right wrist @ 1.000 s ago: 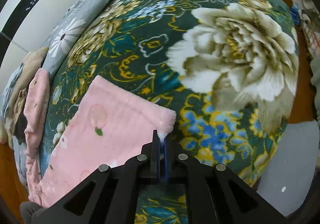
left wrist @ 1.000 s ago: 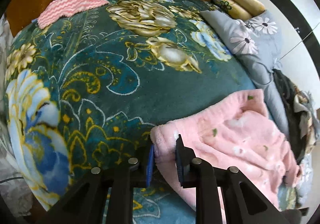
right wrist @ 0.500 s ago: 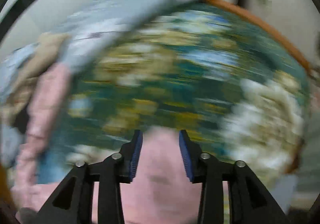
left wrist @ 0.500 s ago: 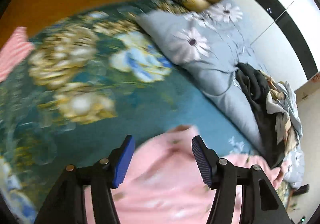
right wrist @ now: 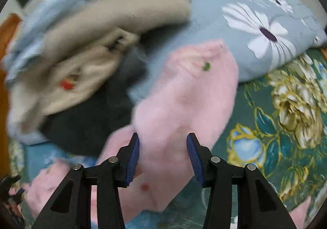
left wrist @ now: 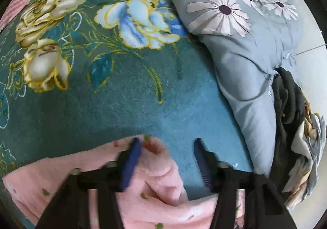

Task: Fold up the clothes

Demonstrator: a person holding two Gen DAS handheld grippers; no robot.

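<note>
Both our hand-held grippers are spread wide right now. The left hand-held gripper [left wrist: 166,159] points forward and down, its blue-padded fingers [left wrist: 130,164] far apart with nothing clamped between them; it looks a bit smeared, so fine detail is hard to read. Our right hand-held gripper [right wrist: 163,157] is also angled downward, fingers [right wrist: 132,157] held well apart and gripping nothing. Black linkage arms and bolts of each fill the bottom of its own wrist view.

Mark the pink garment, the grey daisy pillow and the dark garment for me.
pink garment [right wrist: 184,94]: right wrist view, middle of fabric.
grey daisy pillow [left wrist: 245,61]: left wrist view, pillow centre.
dark garment [left wrist: 288,96]: left wrist view, bunched middle.
</note>
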